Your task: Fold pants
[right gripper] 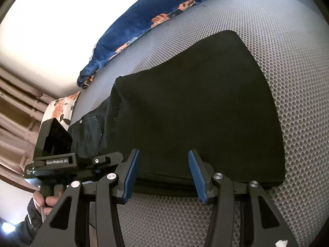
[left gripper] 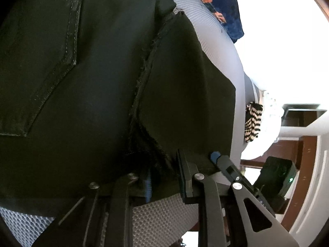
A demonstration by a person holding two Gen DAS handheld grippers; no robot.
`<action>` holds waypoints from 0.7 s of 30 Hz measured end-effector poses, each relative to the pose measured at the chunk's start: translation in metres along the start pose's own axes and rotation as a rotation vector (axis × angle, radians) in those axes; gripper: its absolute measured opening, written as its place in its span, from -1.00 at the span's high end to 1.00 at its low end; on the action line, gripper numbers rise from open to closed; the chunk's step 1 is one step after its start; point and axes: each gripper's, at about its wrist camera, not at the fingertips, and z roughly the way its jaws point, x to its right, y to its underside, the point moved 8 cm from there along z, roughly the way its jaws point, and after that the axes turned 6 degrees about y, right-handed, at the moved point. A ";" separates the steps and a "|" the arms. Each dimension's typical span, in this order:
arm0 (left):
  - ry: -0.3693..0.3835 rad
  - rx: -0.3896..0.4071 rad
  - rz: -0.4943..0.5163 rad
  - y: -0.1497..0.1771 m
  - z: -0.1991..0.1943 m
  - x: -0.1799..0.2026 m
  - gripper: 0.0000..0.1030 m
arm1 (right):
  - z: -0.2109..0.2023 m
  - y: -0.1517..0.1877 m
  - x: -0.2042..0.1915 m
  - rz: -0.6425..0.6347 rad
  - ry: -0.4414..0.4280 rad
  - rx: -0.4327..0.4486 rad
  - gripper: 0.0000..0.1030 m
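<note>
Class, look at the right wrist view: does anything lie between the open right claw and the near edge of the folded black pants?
Nothing visible does. The right claw stands open directly at the near folded edge of the black pants, over bare grey mesh mattress. The left claw is off to the side.

Black pants [right gripper: 197,107] on a grey honeycomb-textured mat [right gripper: 287,61]. Far side: dark blue blanket [right gripper: 144,22] with orange flower print. Black-and-white striped cloth [left gripper: 253,121] beyond the mat's edge. Grippers black, with blue finger pads [right gripper: 194,170].
</note>
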 end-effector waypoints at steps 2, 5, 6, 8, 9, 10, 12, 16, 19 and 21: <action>-0.011 0.005 0.043 0.004 -0.004 0.003 0.84 | -0.004 -0.002 -0.001 -0.017 0.030 0.015 0.10; -0.020 0.030 0.107 0.012 -0.014 0.008 0.85 | -0.011 -0.005 0.002 -0.053 0.093 0.036 0.09; -0.027 0.031 0.119 0.014 -0.015 0.007 0.85 | -0.012 -0.005 0.004 -0.068 0.120 0.037 0.09; -0.055 0.025 0.133 0.015 -0.011 -0.003 0.84 | -0.010 -0.002 0.010 -0.098 0.174 0.023 0.12; -0.055 0.022 0.121 0.015 -0.009 -0.007 0.84 | -0.007 0.000 0.012 -0.110 0.179 0.014 0.12; -0.048 0.025 0.119 0.014 -0.008 -0.008 0.84 | -0.004 0.003 0.014 -0.113 0.179 0.006 0.12; -0.064 0.018 0.137 0.012 -0.009 -0.006 0.78 | -0.003 0.004 0.016 -0.120 0.184 0.015 0.12; -0.168 0.043 0.231 0.007 -0.023 0.004 0.62 | -0.006 -0.002 0.010 -0.150 0.205 0.027 0.11; -0.337 0.141 0.390 -0.004 -0.043 0.015 0.46 | -0.011 -0.014 0.004 -0.204 0.244 0.072 0.11; -0.483 0.265 0.507 -0.018 -0.057 0.027 0.45 | -0.010 -0.025 0.000 -0.250 0.278 0.094 0.11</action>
